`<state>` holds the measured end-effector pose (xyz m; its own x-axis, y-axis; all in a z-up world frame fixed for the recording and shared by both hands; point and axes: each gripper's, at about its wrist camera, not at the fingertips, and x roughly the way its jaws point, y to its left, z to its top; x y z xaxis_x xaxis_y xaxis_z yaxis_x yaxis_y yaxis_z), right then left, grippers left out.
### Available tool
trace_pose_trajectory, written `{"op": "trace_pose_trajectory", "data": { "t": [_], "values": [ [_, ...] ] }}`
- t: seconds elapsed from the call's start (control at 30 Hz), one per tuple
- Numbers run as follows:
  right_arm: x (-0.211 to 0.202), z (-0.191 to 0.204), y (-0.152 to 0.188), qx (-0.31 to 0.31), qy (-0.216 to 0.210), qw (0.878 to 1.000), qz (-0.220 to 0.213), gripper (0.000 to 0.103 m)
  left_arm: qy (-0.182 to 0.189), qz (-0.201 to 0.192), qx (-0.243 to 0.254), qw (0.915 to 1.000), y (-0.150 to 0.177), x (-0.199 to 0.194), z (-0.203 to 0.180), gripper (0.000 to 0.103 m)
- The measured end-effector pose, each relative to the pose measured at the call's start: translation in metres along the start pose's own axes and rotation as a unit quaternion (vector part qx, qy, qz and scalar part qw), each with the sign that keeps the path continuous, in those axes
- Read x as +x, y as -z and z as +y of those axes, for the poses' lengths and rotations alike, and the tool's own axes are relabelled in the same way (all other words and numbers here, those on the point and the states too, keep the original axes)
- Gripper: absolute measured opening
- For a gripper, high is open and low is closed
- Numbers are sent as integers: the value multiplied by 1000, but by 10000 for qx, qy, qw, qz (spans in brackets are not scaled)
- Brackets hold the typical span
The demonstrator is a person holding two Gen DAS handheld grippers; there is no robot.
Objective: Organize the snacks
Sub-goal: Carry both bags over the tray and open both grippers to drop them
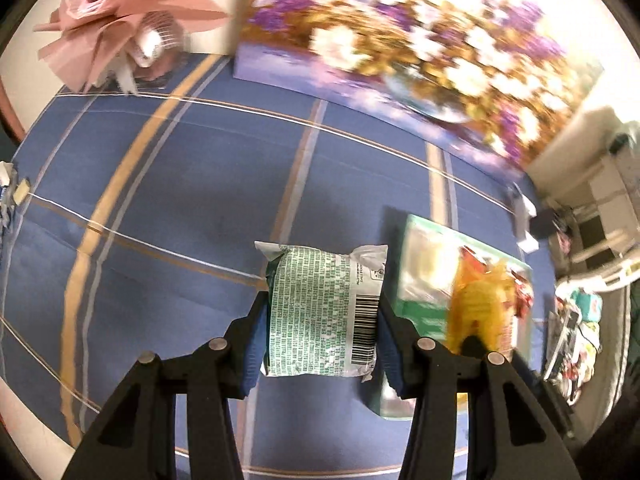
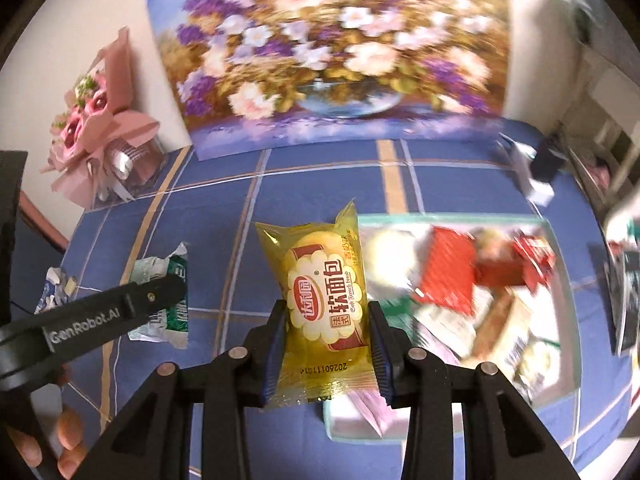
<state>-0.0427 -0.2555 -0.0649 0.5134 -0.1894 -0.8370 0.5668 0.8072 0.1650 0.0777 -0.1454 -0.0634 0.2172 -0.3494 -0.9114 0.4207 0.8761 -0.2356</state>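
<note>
My left gripper point(image 1: 320, 320) is shut on a green-and-white snack packet point(image 1: 324, 312), barcode side up, held above the blue checked tablecloth point(image 1: 160, 200). The right wrist view shows the same packet point(image 2: 168, 304) behind the left gripper's black arm point(image 2: 100, 312). My right gripper point(image 2: 326, 328) is shut on a yellow soft-bread packet point(image 2: 320, 300), also seen blurred at the right of the left wrist view as the yellow packet point(image 1: 484, 304). A pale green tray point(image 2: 560, 384) with several snack packs lies just right of it, its rim showing as the tray point(image 1: 424, 316).
A flower painting point(image 2: 328, 52) leans against the wall at the back. A pink bouquet point(image 2: 96, 128) stands back left. A torn blue-white wrapper point(image 2: 54, 288) lies at the left edge. A person's fingers point(image 2: 68, 440) grip the left tool. Clutter sits beyond the table's right edge.
</note>
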Motion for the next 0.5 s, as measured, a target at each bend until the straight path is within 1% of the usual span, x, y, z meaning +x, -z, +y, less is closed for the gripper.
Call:
{"op": "trace_pose_trajectory", "data": {
  "t": [0.2,0.3,0.4,0.5],
  "values": [
    [-8,-50,24,548,196,9983,-33,41,194,65,312,9993,31,7,-48,51],
    [-12,-80,30,789,399,9961,-79,41,260,126,516,9983,43,18,-72,51],
    [-7,-107,36,1054,547,9929,2,41,302,212,714,9968,53,31,-92,51],
    [4,-126,39,1237,526,9908,159,41,332,317,795,9958,58,45,-107,51]
  ]
}}
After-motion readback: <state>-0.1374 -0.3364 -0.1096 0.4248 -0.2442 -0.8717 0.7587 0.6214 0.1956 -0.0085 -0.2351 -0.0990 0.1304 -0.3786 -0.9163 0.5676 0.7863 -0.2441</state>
